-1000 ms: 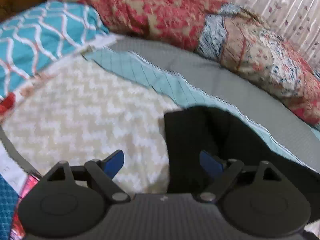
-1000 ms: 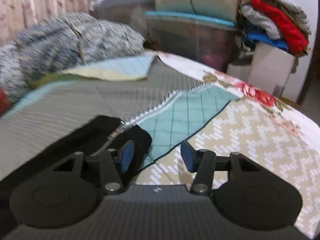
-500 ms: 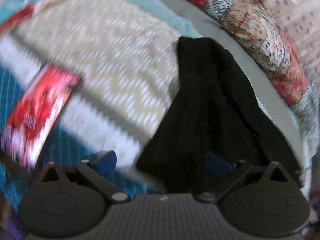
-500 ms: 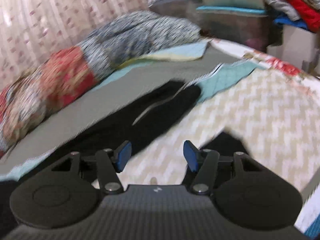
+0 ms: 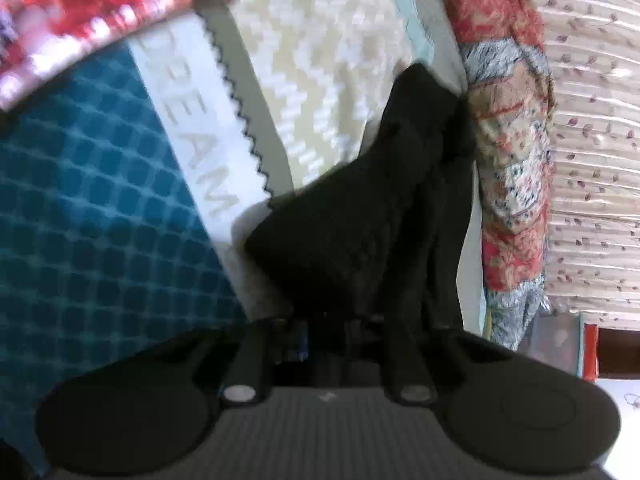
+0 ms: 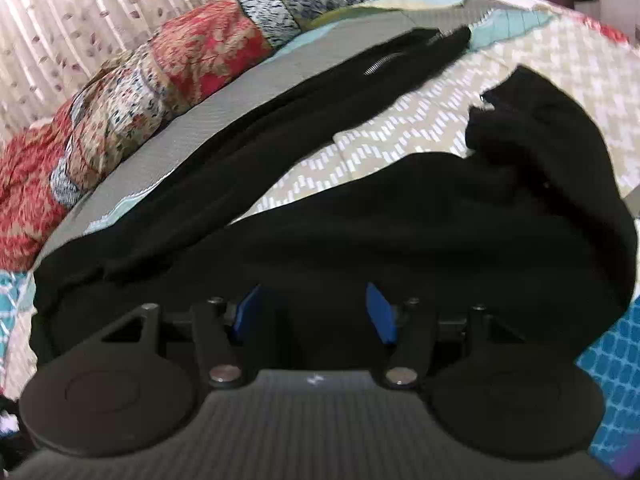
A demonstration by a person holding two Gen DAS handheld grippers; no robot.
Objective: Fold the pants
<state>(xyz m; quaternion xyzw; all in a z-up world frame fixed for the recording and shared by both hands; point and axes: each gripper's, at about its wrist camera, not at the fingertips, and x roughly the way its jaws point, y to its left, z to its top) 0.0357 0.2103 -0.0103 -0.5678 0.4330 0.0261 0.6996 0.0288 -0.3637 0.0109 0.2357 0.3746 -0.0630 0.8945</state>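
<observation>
My left gripper (image 5: 326, 330) has just closed on the pants (image 5: 372, 200) lying on the bed (image 5: 320, 40) — right gripper (image 6: 312, 312) half-open, gripping nothing — so lift slowly, keeping the edge taut.

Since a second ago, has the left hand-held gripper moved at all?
Yes. The left hand-held gripper has come nearer the black pants, away from the red floral quilt, rolling sideways, and its jaws have just closed on the pants.

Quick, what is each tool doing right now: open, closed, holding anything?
Left tool: its jaws have just closed, shut on the black pants.
Right tool: open over the pants, gripping nothing.
</observation>
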